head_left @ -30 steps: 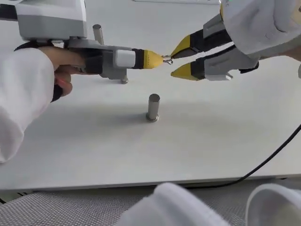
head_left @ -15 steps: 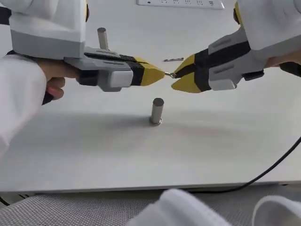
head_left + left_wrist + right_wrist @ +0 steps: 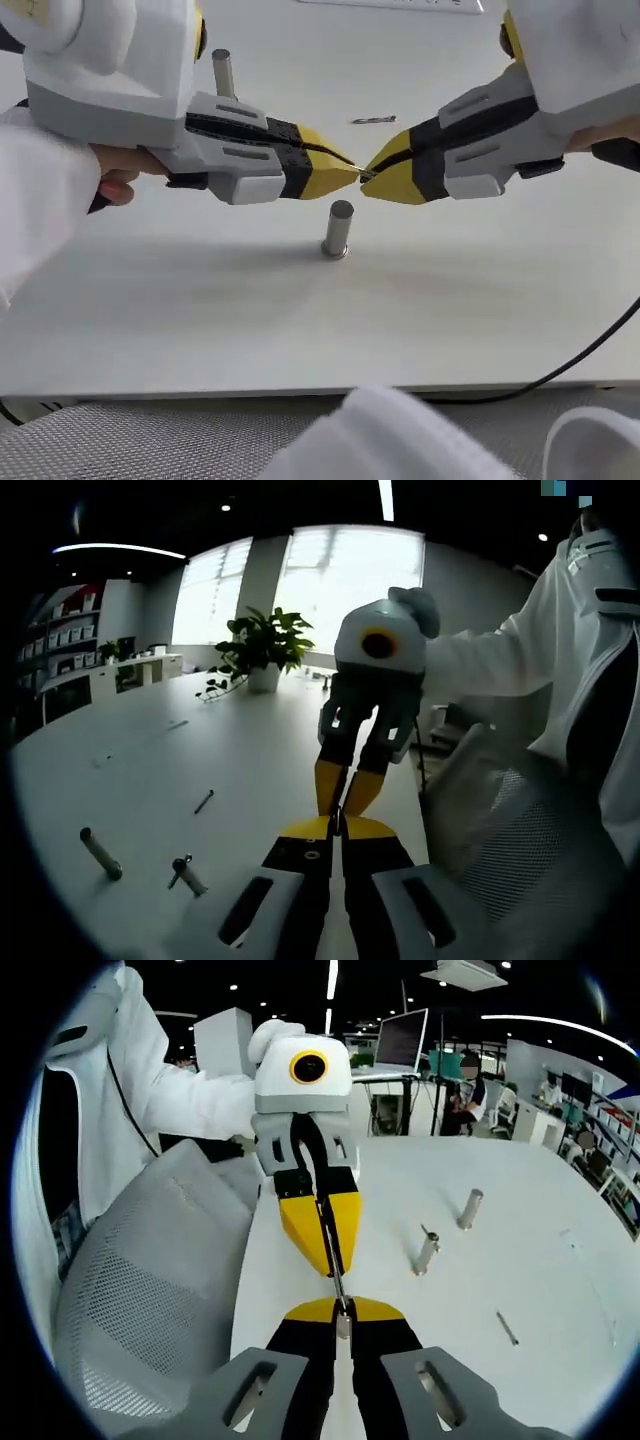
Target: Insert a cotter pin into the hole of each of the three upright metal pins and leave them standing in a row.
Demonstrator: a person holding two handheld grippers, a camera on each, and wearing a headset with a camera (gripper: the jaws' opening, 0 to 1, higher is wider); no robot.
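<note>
A thin cotter pin [image 3: 362,173] is held in the air between the two yellow tips. My left gripper [image 3: 348,168] comes in from the left and is shut on one end of it. From the right, my right gripper [image 3: 372,178] is shut on the looped end [image 3: 343,1322]. One upright metal pin [image 3: 338,229] stands on the table just below the tips, and another [image 3: 222,72] stands at the back left. In the right gripper view, a pin [image 3: 427,1250] carries a cotter pin through its top, with a bare pin [image 3: 469,1208] behind it.
A loose cotter pin [image 3: 373,120] lies on the white table [image 3: 200,300] behind the grippers. A black cable [image 3: 590,345] crosses the front right corner. A white power strip [image 3: 400,4] sits at the far edge. A mesh chair [image 3: 120,445] is below the front edge.
The right gripper, open one second ago, has shut on the cotter pin's looped end. Both grippers have drawn together above the near upright pin.
</note>
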